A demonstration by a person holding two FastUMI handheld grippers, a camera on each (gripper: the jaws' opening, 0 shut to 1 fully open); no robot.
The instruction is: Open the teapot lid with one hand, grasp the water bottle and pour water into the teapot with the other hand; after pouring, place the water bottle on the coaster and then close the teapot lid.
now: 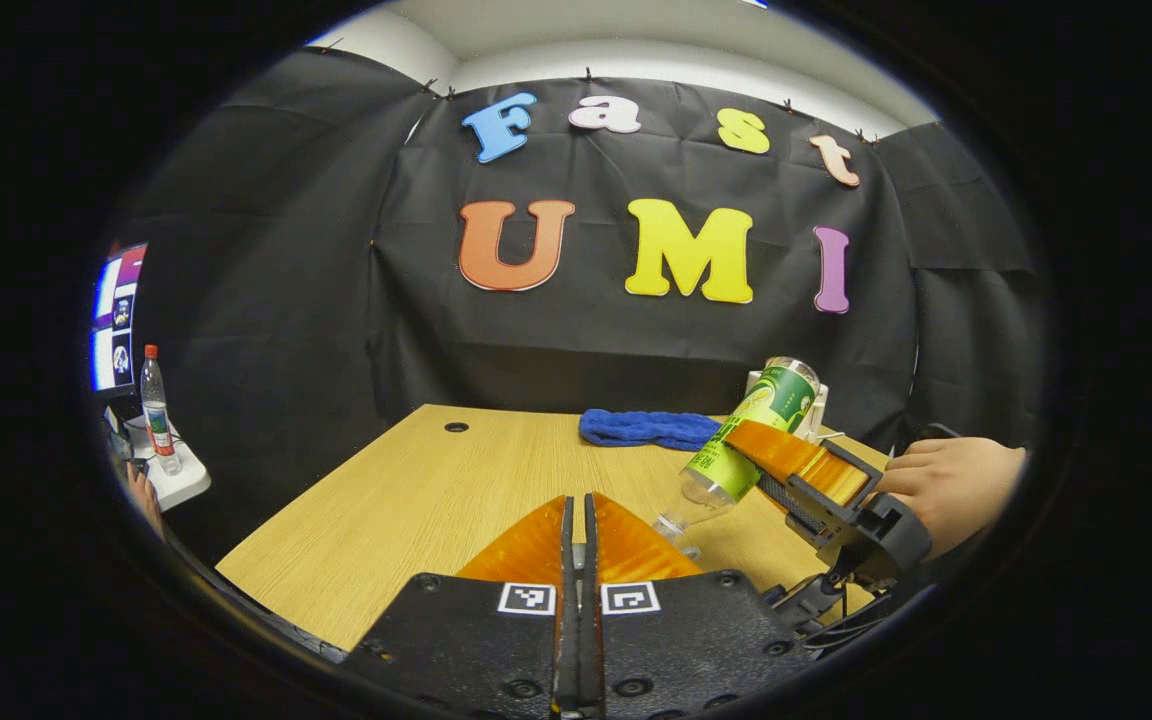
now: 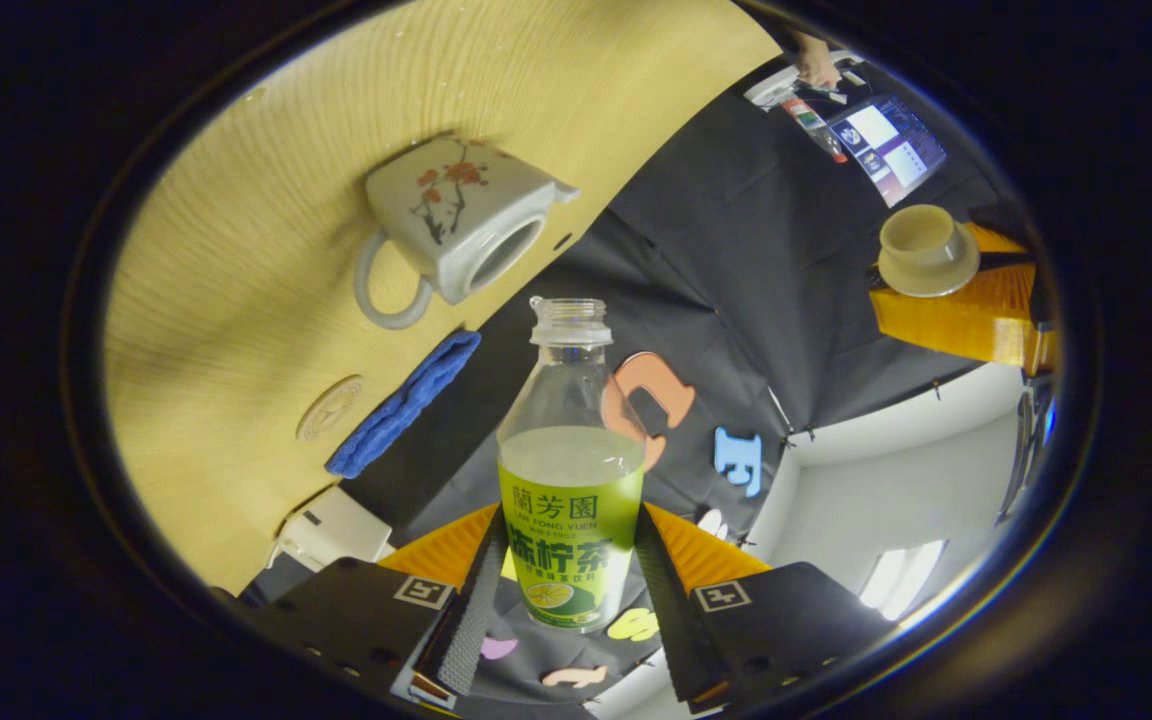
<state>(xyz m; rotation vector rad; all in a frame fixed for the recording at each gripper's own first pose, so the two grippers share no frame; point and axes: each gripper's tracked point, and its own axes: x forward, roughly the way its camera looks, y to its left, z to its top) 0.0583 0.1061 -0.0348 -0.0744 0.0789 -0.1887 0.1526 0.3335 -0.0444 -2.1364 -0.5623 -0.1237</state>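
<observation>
Right gripper (image 2: 571, 570), clamped on the water bottle (image 2: 570, 470) at its labelled body, holds it tipped with the uncapped mouth toward the teapot (image 2: 456, 235). In the left gripper view the same bottle (image 1: 751, 430) slants neck-down over the wooden table (image 1: 416, 500), with the hand (image 1: 951, 490) behind that gripper.

Left gripper (image 1: 579, 530) has its jaws together; in the right gripper view they pinch the teapot lid (image 2: 921, 250) by its knob, well apart from the pot.

The teapot stands on the table with its round opening bare. Coaster (image 2: 331, 407) and blue cloth (image 2: 406, 400) lie near it, the cloth between the coaster and the table's far edge.

The step in hand appears to be the pour. Water is in the bottle and no stream is seen. To do it well, the mouth should be brought right over the opening before tilting further, and tilted slowly, since the opening is narrow. The lid should be kept clear until the bottle rests on the coaster.
</observation>
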